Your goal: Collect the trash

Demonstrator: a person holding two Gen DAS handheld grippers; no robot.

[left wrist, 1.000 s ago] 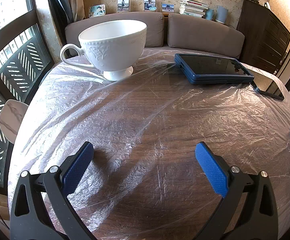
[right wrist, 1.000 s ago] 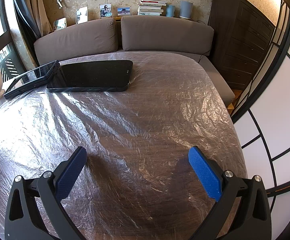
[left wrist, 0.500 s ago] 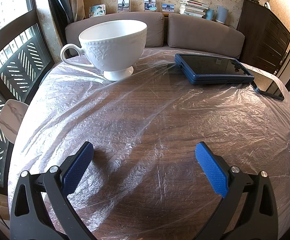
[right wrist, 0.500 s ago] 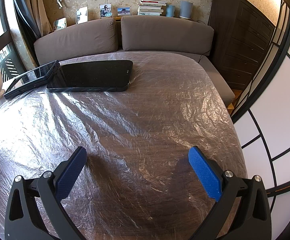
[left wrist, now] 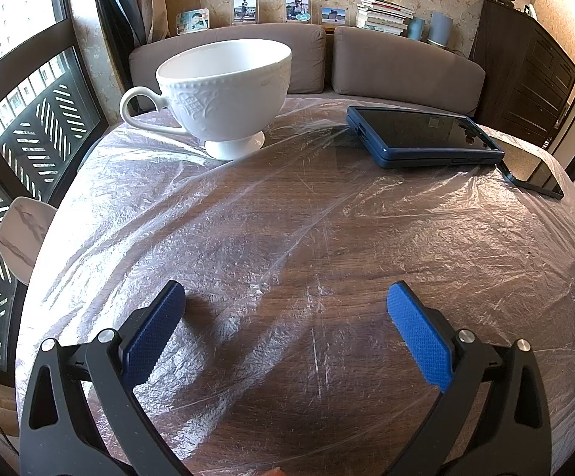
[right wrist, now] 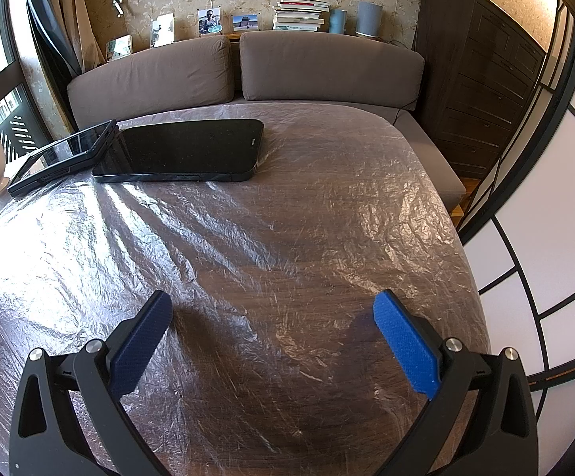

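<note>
Plastic film [left wrist: 367, 214] covering the table lies directly beneath both wide-open, empty grippers, left gripper [left wrist: 285, 297] and right gripper [right wrist: 271, 303] equally near.

A home living room is showing here. Ahead of the gripper, a brown sofa [right wrist: 244, 75] is sitting against floral wallpaper, with framed photos [left wrist: 297, 8] and stacked books [right wrist: 299, 14] lining the ledge behind it. To the right, a dark wooden cabinet [right wrist: 482, 79] is standing.
</note>
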